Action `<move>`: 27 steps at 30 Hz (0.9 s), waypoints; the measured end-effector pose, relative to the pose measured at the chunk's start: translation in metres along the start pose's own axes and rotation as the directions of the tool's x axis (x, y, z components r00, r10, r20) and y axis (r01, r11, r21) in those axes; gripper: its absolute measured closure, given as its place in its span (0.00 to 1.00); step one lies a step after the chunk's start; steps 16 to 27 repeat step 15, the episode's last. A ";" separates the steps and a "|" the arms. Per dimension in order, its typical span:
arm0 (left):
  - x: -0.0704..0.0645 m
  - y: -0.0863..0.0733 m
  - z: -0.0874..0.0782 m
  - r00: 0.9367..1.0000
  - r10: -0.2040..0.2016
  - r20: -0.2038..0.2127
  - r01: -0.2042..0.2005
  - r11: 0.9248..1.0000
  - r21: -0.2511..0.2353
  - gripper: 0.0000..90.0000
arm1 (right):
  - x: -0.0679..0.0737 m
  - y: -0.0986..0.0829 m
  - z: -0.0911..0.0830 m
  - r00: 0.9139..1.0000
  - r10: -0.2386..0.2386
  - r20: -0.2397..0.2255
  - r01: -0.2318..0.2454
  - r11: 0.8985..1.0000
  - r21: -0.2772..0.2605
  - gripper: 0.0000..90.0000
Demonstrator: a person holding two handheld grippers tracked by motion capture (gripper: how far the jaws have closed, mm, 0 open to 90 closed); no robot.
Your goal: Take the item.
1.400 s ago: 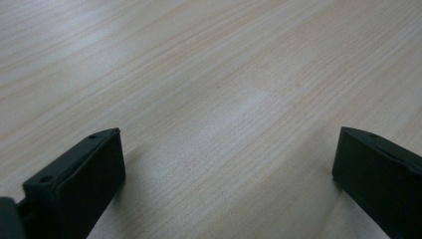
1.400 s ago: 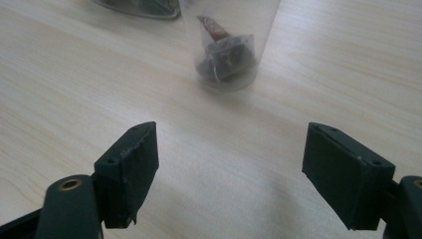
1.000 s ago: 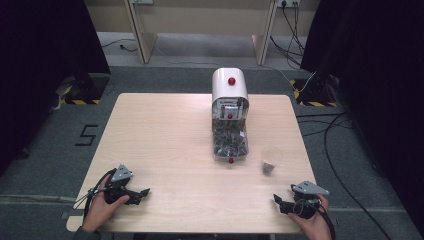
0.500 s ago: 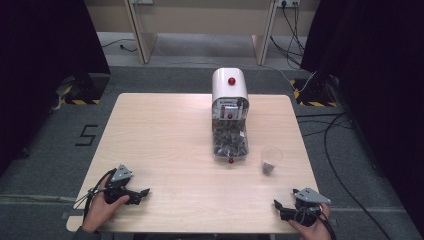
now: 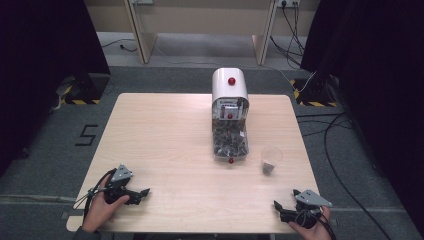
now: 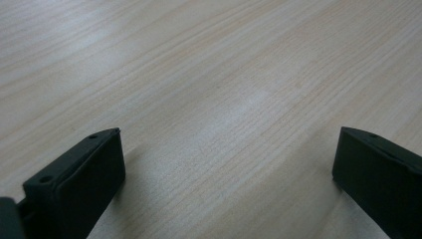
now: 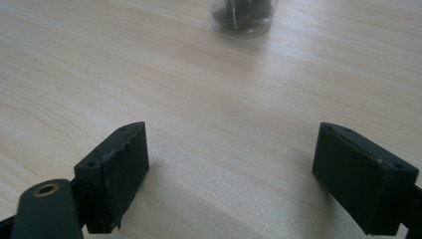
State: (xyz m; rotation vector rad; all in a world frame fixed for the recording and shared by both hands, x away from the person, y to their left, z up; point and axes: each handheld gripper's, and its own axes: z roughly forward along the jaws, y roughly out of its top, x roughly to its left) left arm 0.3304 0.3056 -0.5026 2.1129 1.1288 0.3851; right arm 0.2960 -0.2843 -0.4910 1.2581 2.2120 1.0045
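Right hand-held gripper [image 5: 284,207] rests spread at the near right tabletop [image 5: 165,140] edge, aimed at the plastic cup [image 5: 270,160] standing farther off, just right of the dispenser [image 5: 230,117]. Left hand-held gripper [image 5: 140,193] is spread, empty. Likely next: reach forward and grasp the cup.

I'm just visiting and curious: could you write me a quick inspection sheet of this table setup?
Surface: pale wood table, bare apart from the items below.
Job's things: white dispenser with red knob and dark pieces in its clear chute; clear cup holding a few dark pieces, standing apart at its right.
Clutter: nothing seen.
Grippers: left tool and right tool at the near edge, jaws wide, holding nothing.
Cables: one trails from each tool; more lie on the floor at right.
Surroundings: grey floor, dark curtains, a "5" floor mark.
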 end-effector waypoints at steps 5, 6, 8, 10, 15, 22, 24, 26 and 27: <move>0.000 0.000 0.000 1.000 0.000 0.000 0.000 1.000 0.000 0.00 | 0.000 0.000 0.000 1.000 0.001 -0.001 -0.001 1.000 -0.002 0.17; 0.000 0.000 0.000 1.000 0.000 0.000 0.000 1.000 0.000 0.00 | 0.000 0.000 0.000 1.000 0.001 -0.002 -0.001 1.000 -0.002 0.17; 0.000 0.000 0.000 1.000 0.000 0.000 0.000 1.000 0.000 0.00 | 0.000 0.000 0.000 1.000 0.001 -0.002 -0.001 1.000 -0.002 0.17; 0.000 0.000 0.000 1.000 0.000 0.000 0.000 1.000 0.000 0.00 | 0.000 0.000 0.000 1.000 0.001 -0.002 -0.001 1.000 -0.001 0.17; 0.000 0.000 0.000 1.000 0.000 0.000 0.000 1.000 0.000 0.00 | 0.000 0.000 0.000 1.000 -0.001 -0.002 0.001 1.000 0.000 0.17; 0.000 0.000 0.000 1.000 0.000 0.000 0.000 1.000 0.000 0.00 | 0.000 0.000 0.000 1.000 -0.001 -0.002 0.001 1.000 0.000 0.17; 0.000 0.000 0.000 1.000 0.000 0.000 0.000 1.000 0.000 0.00 | 0.000 0.000 0.000 1.000 -0.001 -0.002 0.001 1.000 0.000 0.17; 0.000 0.000 0.000 1.000 0.000 0.000 0.000 1.000 0.000 0.00 | 0.000 0.000 0.000 1.000 -0.001 -0.002 0.001 1.000 0.000 0.17; 0.000 0.000 0.000 1.000 0.000 0.000 0.000 1.000 0.000 0.00 | 0.000 0.000 0.000 1.000 -0.001 -0.002 0.001 1.000 0.000 0.17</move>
